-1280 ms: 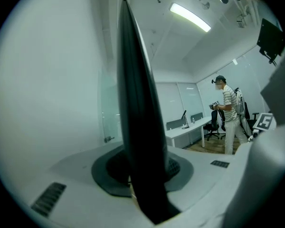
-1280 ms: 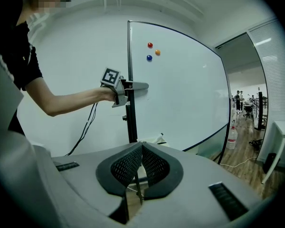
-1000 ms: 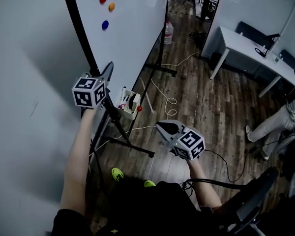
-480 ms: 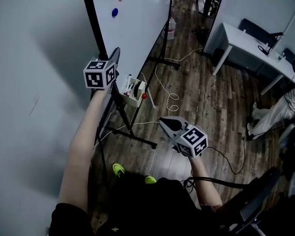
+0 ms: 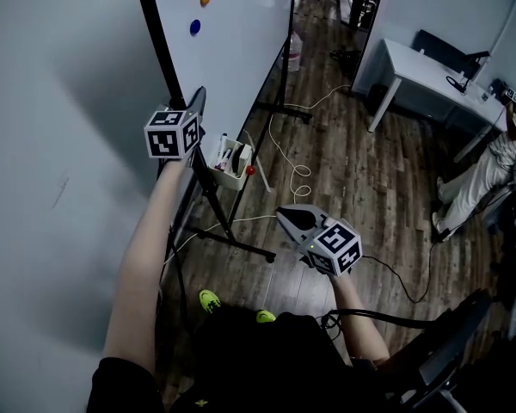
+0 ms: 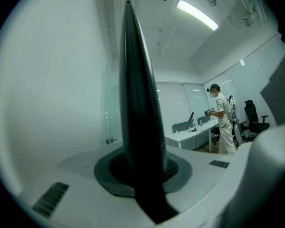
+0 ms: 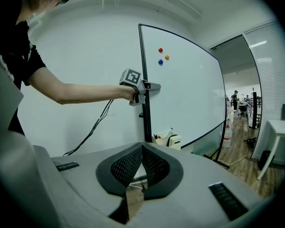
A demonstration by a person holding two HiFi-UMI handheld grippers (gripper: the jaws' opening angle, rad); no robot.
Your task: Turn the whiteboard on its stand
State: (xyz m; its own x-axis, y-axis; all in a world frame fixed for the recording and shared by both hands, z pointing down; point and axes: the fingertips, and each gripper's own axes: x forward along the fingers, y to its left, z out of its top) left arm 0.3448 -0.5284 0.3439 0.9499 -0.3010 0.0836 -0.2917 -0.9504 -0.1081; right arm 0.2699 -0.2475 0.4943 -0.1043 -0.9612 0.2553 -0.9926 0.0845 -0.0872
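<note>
Left gripper view: left gripper (image 6: 143, 174) just closed onto whiteboard frame (image 6: 135, 80)

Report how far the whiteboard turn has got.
Done: the left hand-held gripper is at the whiteboard; its jaws have just been closing and clamp the black frame. In hand: that grip. Left: apparently the whole turn. The right hand-held gripper is shut, empty, away from the whiteboard.

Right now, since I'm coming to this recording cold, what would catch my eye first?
The tall whiteboard fills the upper left, with three coloured magnets near its top. The left hand-held gripper, whose jaws have just been closing, clamps the board's black edge. The right hand-held gripper hangs shut and empty over the wooden floor.
</note>
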